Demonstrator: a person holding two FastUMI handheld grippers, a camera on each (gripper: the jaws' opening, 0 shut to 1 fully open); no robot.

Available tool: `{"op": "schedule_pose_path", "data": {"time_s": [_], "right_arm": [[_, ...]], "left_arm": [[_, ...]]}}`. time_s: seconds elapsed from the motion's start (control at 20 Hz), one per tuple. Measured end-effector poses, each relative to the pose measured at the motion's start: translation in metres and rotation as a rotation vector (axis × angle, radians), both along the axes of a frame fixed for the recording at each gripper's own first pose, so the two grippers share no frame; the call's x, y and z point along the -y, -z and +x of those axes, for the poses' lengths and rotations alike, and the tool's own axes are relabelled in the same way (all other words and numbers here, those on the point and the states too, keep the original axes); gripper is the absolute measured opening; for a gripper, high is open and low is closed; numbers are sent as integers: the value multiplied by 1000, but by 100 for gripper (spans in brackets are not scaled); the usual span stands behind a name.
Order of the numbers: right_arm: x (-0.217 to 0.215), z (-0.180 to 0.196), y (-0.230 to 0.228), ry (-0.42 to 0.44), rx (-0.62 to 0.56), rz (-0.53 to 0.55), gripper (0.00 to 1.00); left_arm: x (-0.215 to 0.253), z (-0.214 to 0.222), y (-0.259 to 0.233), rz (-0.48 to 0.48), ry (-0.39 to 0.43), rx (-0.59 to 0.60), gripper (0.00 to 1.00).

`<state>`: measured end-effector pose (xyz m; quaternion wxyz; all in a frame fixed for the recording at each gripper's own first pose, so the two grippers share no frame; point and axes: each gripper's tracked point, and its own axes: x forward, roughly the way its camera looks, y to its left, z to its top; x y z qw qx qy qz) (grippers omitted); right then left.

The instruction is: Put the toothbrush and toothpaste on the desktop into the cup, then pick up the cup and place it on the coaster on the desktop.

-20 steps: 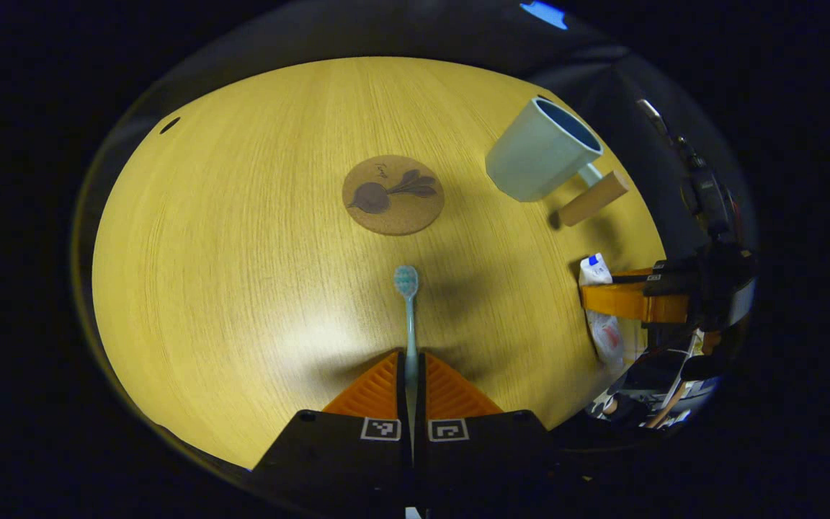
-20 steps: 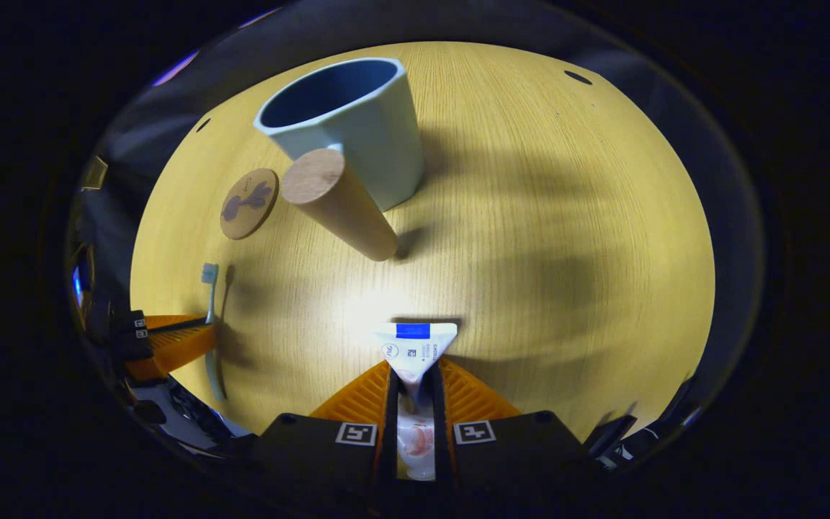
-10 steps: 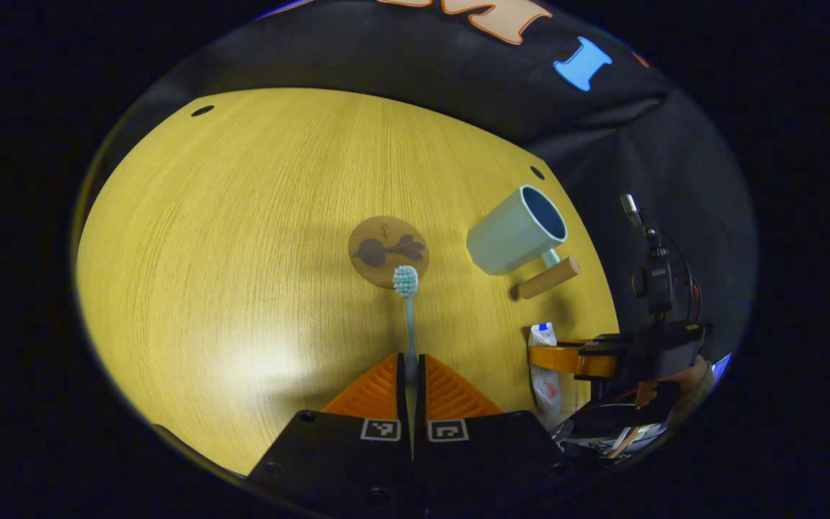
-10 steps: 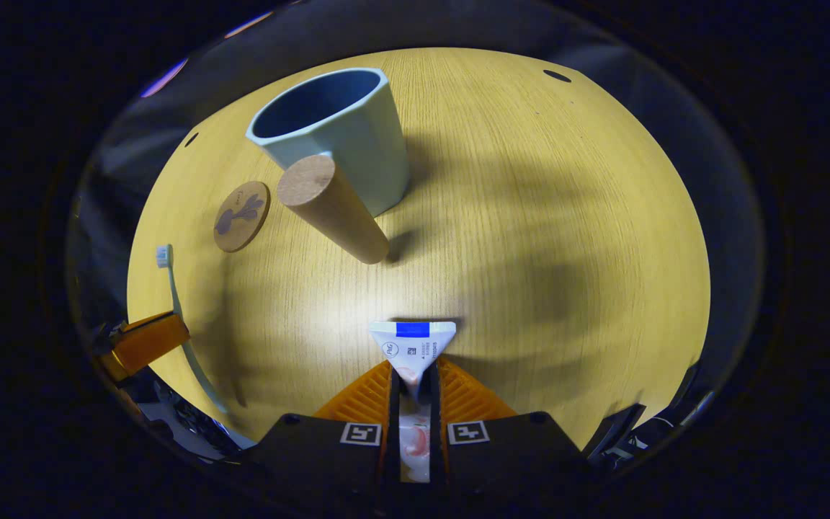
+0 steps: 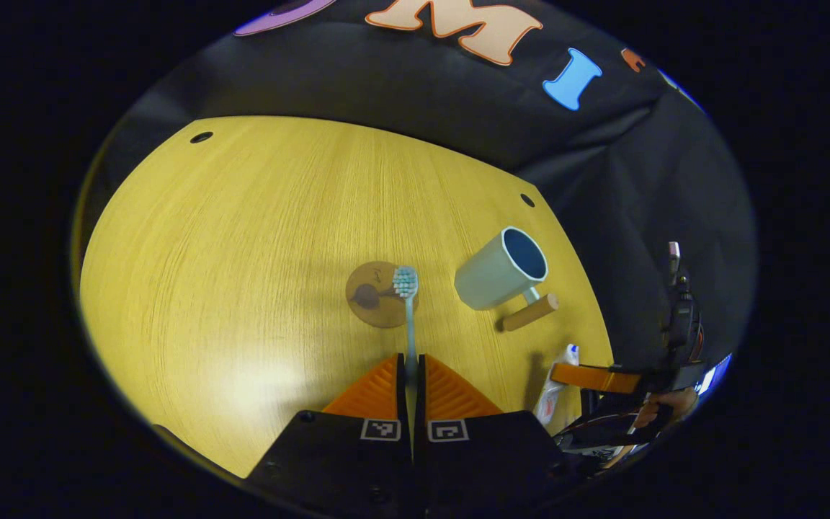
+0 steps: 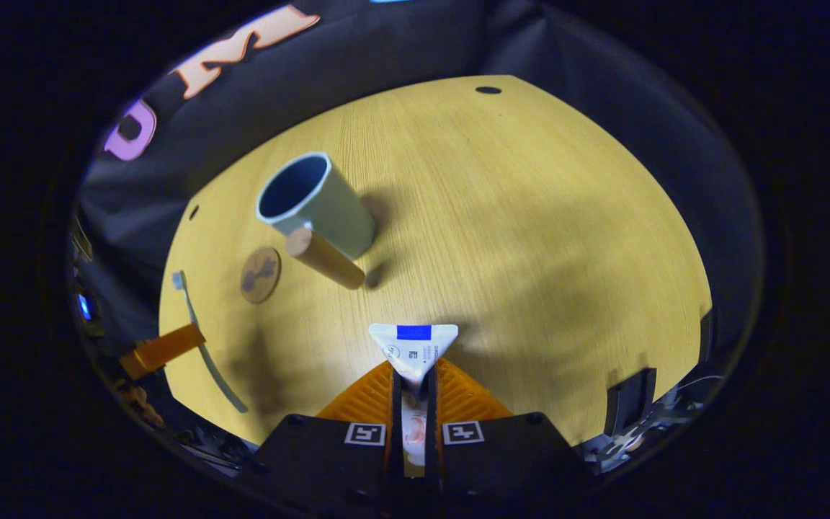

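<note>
Two grippers are in use, each clamped on one item above the wooden worktop [image 5: 228, 238].

Left gripper [image 5: 412, 367]: its fingers [image 5: 375, 386] are closed to a narrow slit around the handle of the toothbrush [image 5: 408, 317]. The toothbrush points forward along the fingers, bristle head at the far end. In the left gripper view the head appears over the coaster [image 5: 375, 294]; whether it is directly above the coaster cannot be told from that view. In the right gripper view the toothbrush [image 6: 199, 331] is held clear of the worktop surface by the left gripper [image 6: 159, 349], near the worktop's left edge.

Right gripper [image 6: 413, 378]: its fingers [image 6: 462, 393] press on both sides of the toothpaste tube [image 6: 413, 349]. The flat crimped end of the tube fans out ahead of the fingers; the tube body runs back between them. In the left gripper view the right gripper [image 5: 588, 376] and the tube [image 5: 555, 386] show at the lower right, near the worktop's edge, with part of a hand [image 5: 663, 407] behind.

Cup [image 6: 314, 205]: it stands upright on the worktop, mouth open upward. A round wooden handle [image 6: 325, 257] projects from its side, toward the right gripper. The cup is beside the coaster, apart from it, and is not on it.

Coaster [image 6: 260, 274]: a round cork disc with a dark printed figure, flat on the worktop, between the cup and the toothbrush in the right gripper view.
</note>
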<state>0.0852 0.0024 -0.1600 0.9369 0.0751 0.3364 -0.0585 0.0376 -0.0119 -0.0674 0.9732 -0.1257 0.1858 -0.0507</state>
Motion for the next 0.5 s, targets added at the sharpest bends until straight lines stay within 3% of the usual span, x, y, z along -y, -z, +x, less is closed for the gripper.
{"op": "schedule_pose_path", "data": {"time_s": [0.25,0.5], "right_arm": [[2,15,-58,29,196,31,14],[2,40,-102,-3,415,52,12]], "left_arm": [[9,-1,-35,-61,25,80,0],[3,-4,-77,-73,16,206,0]]}}
